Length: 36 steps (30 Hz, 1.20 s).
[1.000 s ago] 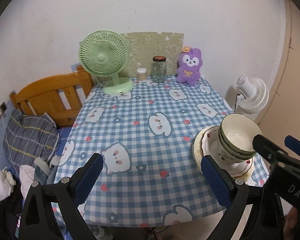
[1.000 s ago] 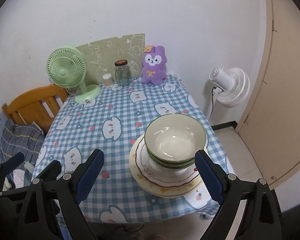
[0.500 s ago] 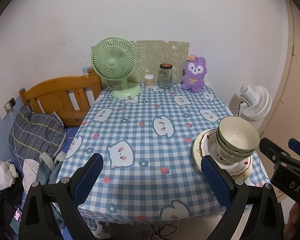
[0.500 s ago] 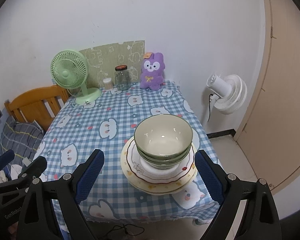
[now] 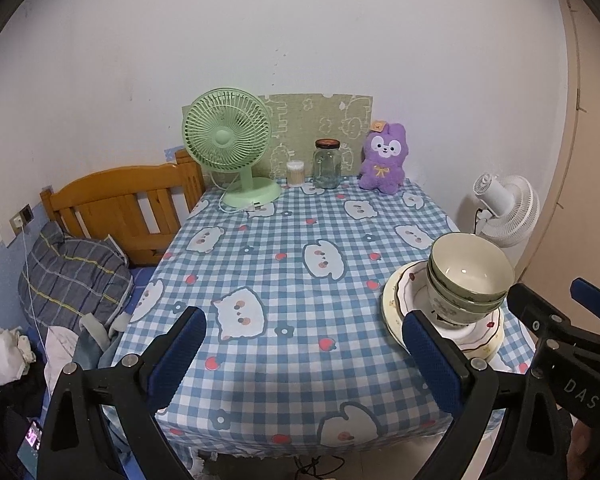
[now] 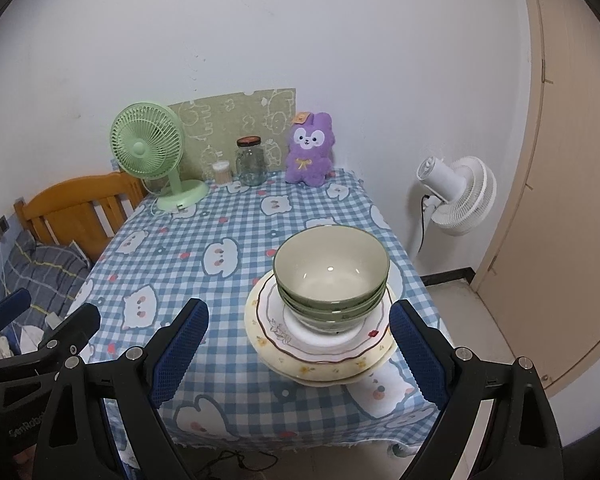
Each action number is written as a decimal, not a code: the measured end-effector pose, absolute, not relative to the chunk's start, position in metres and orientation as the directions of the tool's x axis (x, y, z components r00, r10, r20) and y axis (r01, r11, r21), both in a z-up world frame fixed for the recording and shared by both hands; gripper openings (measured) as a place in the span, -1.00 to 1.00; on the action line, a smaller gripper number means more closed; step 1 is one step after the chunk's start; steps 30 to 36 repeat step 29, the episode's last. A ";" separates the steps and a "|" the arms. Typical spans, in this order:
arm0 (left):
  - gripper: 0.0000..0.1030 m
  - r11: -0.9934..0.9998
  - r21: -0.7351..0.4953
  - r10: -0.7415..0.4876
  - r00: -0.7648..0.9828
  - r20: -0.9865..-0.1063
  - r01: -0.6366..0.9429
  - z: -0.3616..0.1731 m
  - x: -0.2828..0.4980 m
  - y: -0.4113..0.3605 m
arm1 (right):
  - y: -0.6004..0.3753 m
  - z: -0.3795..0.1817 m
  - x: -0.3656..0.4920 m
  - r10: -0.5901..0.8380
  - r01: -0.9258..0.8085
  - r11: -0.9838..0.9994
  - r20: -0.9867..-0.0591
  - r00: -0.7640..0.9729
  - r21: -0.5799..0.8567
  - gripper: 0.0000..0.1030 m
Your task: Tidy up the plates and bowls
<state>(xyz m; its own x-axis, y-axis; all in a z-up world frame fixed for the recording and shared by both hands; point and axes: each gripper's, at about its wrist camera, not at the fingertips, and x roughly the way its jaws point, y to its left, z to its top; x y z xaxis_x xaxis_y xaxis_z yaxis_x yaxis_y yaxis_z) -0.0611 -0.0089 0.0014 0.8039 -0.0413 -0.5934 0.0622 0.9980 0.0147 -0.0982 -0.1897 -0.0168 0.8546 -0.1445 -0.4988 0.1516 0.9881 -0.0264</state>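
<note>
The green bowls were nested one inside another and set on the stacked plates, so that the crockery formed a single pile at the near right corner of the counter, close to its front edge. That gathering was judged to be the organised state, or very near it. The right hand-held gripper was held back from the pile, above the counter's edge, its jaws spread wide and nothing between them; the pile was framed by them but not touched. The left hand-held gripper was likewise released and empty, aimed at bare cloth well left of the bowls.

How many bowls were nested could not be counted surely; at least three rims were seen. The number of plates was also unclear, since their edges overlapped. In the left view the near rim of the plates was covered by a blue pad. The persons' hands were cut off.
</note>
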 end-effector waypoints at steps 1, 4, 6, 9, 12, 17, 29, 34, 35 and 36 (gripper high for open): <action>0.93 0.998 0.016 -0.041 0.803 -0.594 0.062 0.000 -0.061 -0.009 | -0.190 -0.020 -0.098 -0.146 0.154 0.988 -0.500 0.854 -0.026 0.82; 0.93 0.998 0.012 -0.044 0.801 -0.597 0.064 -0.003 -0.062 -0.009 | -0.191 -0.025 -0.098 -0.142 0.156 0.988 -0.505 0.851 -0.014 0.82; 0.93 0.998 0.013 -0.044 0.798 -0.601 0.064 -0.004 -0.062 -0.009 | -0.190 -0.026 -0.099 -0.140 0.156 0.988 -0.506 0.851 -0.010 0.82; 0.93 0.998 0.017 -0.039 0.800 -0.598 0.062 -0.003 -0.063 -0.008 | -0.188 -0.027 -0.099 -0.140 0.156 0.988 -0.506 0.851 -0.011 0.82; 0.93 0.998 0.015 -0.038 0.799 -0.600 0.058 -0.004 -0.062 -0.006 | -0.186 -0.027 -0.100 -0.137 0.154 0.988 -0.508 0.850 -0.009 0.82; 0.93 0.999 0.014 -0.033 0.799 -0.600 0.051 -0.004 -0.062 -0.002 | -0.182 -0.028 -0.098 -0.135 0.152 0.988 -0.513 0.848 -0.009 0.82; 0.93 0.999 0.017 -0.028 0.799 -0.600 0.048 -0.005 -0.059 0.005 | -0.172 -0.029 -0.091 -0.136 0.154 0.988 -0.528 0.839 -0.009 0.82; 0.93 0.999 0.017 -0.028 0.799 -0.600 0.048 -0.005 -0.059 0.005 | -0.172 -0.029 -0.091 -0.136 0.154 0.988 -0.528 0.839 -0.009 0.82; 0.93 0.999 0.017 -0.028 0.799 -0.600 0.048 -0.005 -0.059 0.005 | -0.172 -0.029 -0.091 -0.136 0.154 0.988 -0.528 0.839 -0.009 0.82; 0.93 0.999 0.017 -0.028 0.799 -0.600 0.048 -0.005 -0.059 0.005 | -0.172 -0.029 -0.091 -0.136 0.154 0.988 -0.528 0.839 -0.009 0.82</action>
